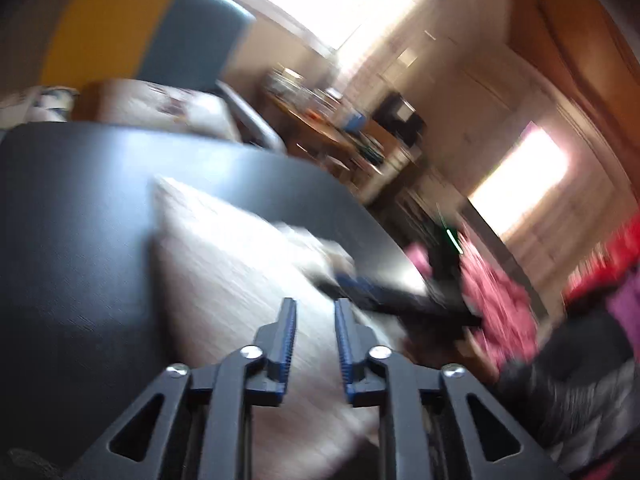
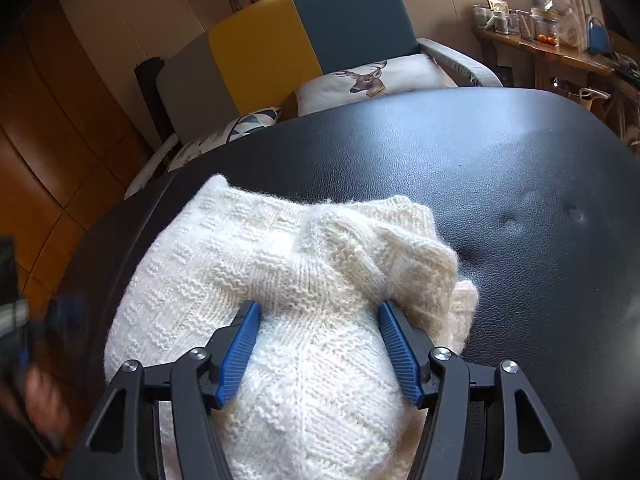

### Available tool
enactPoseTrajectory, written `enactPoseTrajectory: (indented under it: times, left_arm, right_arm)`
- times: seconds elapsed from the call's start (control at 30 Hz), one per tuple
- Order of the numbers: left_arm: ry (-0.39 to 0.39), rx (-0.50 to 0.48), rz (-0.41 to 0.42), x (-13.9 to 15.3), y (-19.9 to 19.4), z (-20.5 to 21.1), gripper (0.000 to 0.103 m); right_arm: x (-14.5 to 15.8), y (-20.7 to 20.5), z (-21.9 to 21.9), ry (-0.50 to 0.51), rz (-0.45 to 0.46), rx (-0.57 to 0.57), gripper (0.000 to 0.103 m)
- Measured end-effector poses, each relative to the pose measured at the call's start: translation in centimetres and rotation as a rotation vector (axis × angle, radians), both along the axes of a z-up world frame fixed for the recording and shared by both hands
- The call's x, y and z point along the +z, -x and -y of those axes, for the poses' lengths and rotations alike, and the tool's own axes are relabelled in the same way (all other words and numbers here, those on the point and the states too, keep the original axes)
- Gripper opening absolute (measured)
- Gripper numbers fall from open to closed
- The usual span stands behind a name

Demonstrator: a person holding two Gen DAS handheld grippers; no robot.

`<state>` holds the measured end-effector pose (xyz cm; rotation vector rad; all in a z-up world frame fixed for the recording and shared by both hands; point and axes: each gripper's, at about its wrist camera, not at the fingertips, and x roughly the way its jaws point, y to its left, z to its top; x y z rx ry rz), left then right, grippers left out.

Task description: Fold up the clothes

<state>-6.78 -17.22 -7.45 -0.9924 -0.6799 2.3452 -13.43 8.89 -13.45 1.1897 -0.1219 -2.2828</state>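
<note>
Where the white knitted sweater (image 2: 280, 280) lies bunched on the black tabletop (image 2: 520, 208), it is kept toward the left part of the surface, its left side close to the tabletop's curved left edge. To its right and beyond it a broad stretch of bare black surface is left free, reaching to the far rim. The right gripper (image 2: 318, 312) is held low over the sweater with its jaws standing apart; a rounded mound of knit is seen between them, and the blue pads (image 2: 240, 352) sit at its flanks, though whether they press on it cannot be told. A folded flap of the sweater is seen at the right, spilling slightly toward the open surface. In the blurred left wrist view, the left gripper (image 1: 316, 308) is seen above the sweater (image 1: 224, 264) with its jaws narrowly parted and nothing between them. Behind the tabletop a yellow and teal chair (image 2: 304, 28) is seen, with a deer-print cushion (image 2: 372, 80) on it.
</note>
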Motion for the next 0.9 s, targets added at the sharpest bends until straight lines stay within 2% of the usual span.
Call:
enactPoseTrajectory:
  times: [0.1,0.17,0.27,0.37,0.5,0.53,0.57,0.6,0.63,0.73,0.8,0.87,0.9]
  left_arm:
    - [-0.115,0.026,0.141,-2.4,4.6,4.0,0.031]
    - [-0.172,0.015,0.247,-4.3,7.5,5.6,0.033]
    - [-0.157,0.013,0.269,-5.9,10.4,6.4,0.035]
    - [-0.254,-0.045,0.349,-7.9,13.0,6.3,0.041]
    - [-0.300,-0.083,0.391,-10.0,15.3,4.9,0.052]
    - [-0.250,-0.091,0.411,-10.2,16.0,4.4,0.052]
    - [-0.192,-0.100,0.431,-10.4,16.7,3.9,0.046]
    - [-0.094,-0.098,0.407,-10.0,16.8,3.1,0.021]
    - [0.009,-0.095,0.377,-9.4,16.9,2.1,0.015]
    - [0.280,-0.033,0.190,-5.4,14.3,-1.0,0.011]
    - [0.493,-0.001,0.101,-4.4,12.8,-3.4,0.011]
    - [0.637,0.015,0.119,-6.2,13.4,-5.0,0.011]
    - [0.651,0.027,0.125,-6.9,14.1,-5.1,0.011]
  right_arm:
    - [0.0,0.0,0.1,-0.001,-0.005,0.003,0.062]
    - [-0.1,0.0,0.1,-0.001,-0.008,0.006,0.062]
    - [0.0,0.0,0.2,-0.002,-0.010,0.010,0.063]
    - [0.0,0.0,0.2,0.001,-0.011,0.012,0.063]
    - [0.1,0.2,0.3,0.002,-0.012,0.015,0.064]
    - [0.1,0.2,0.3,0.001,-0.013,0.016,0.064]
    - [0.1,0.1,0.3,0.001,-0.013,0.016,0.064]
    - [0.1,0.1,0.3,0.002,-0.013,0.017,0.064]
    - [0.2,0.1,0.3,0.002,-0.014,0.016,0.064]
    - [0.3,-0.1,0.4,-0.014,-0.029,0.015,0.064]
    - [0.3,-0.2,0.5,-0.024,-0.043,0.019,0.064]
    - [0.3,-0.1,0.7,-0.031,-0.047,0.020,0.064]
    - [0.3,-0.1,0.8,-0.036,-0.044,0.019,0.064]
